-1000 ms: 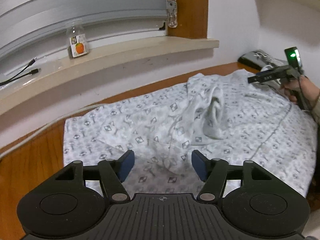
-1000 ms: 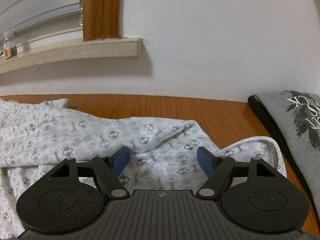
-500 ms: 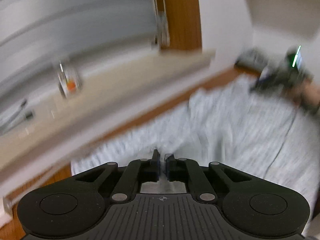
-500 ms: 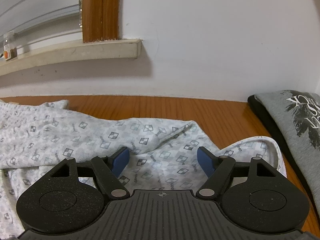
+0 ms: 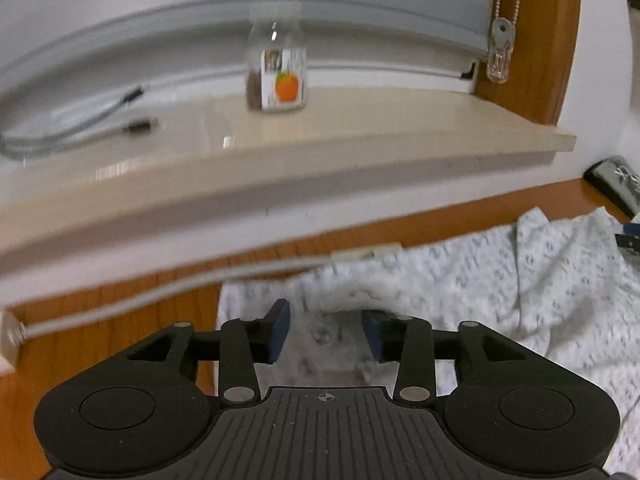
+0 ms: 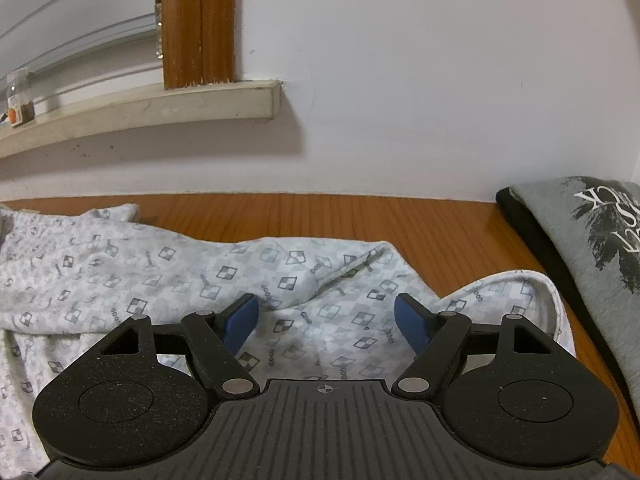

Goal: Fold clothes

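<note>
two low wrist views, shared patterned garment [image 5: 520, 280] and windowsill [image 6: 160, 104]

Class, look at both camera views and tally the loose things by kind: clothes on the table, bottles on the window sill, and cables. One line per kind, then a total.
Clothes: 2, the patterned garment and the grey printed top
Bottles: 1, the bottle
Cables: 2, the sill cable and the table cable
Total: 5

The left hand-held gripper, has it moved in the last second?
Yes. The left hand-held gripper swung leftward: the jar on the windowsill shifted from upper left to centre.
</note>
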Tool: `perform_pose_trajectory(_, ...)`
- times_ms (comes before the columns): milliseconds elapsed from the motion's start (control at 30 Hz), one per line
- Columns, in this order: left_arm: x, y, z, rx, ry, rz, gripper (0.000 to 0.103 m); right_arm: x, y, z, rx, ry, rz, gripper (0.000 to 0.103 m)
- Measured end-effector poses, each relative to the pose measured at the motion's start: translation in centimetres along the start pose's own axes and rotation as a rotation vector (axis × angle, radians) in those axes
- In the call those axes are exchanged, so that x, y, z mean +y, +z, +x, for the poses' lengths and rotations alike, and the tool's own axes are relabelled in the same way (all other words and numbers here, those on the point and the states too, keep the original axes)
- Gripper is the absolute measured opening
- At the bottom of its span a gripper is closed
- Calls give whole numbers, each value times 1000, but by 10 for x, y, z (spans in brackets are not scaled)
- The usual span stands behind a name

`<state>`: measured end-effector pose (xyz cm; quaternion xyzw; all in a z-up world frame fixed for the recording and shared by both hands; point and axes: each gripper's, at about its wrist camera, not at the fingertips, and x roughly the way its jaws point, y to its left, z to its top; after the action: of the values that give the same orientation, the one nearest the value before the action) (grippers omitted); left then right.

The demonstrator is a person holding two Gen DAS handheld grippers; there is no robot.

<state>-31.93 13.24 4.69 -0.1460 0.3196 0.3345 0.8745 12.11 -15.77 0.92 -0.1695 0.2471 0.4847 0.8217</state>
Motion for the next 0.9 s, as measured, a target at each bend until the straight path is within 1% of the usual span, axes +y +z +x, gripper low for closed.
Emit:
perform_pose_trajectory(100,1,-15,-2,-13,-19,-20,60,1,0,0,0,-1,-6,75)
perform_pose_trajectory(200,-1,-22,-1,-22,-32,-26,61,1,0,0,0,-3,-7,75)
perform_pose_trajectory(300,-8,-13,-1,-60,-34,-34,61,1,0,1,-2,-5,-8,75)
perform_pose_trajectory(433,-26,18,-3,-112,-85,-61,61,0,1,1,-4,-6,-6,75)
perform_pose_trajectory(500,-42,34,0,-129,-105,-38,62,0,1,0,-7,-5,-2,75)
perform_pose_trajectory(533,-52,41,3,-130,-101,-11,63,0,0,0,-9,-5,-1,75)
perform_pose_trajectory(600,-67,49,10,-123,-69,34,65,0,0,0,-11,-7,0,75)
perform_pose_trajectory(667,-76,52,18,-107,-55,62,65,0,0,0,-13,-6,1,75)
perform_pose_trajectory(700,-77,51,20,-104,-54,68,65,0,0,0,-14,-6,2,75)
perform_pose_trajectory(800,-73,41,16,-114,-63,81,71,-1,0,1,-15,-1,5,76)
perform_pose_trajectory(900,-63,27,9,-114,-58,102,71,-1,0,1,-13,3,8,76)
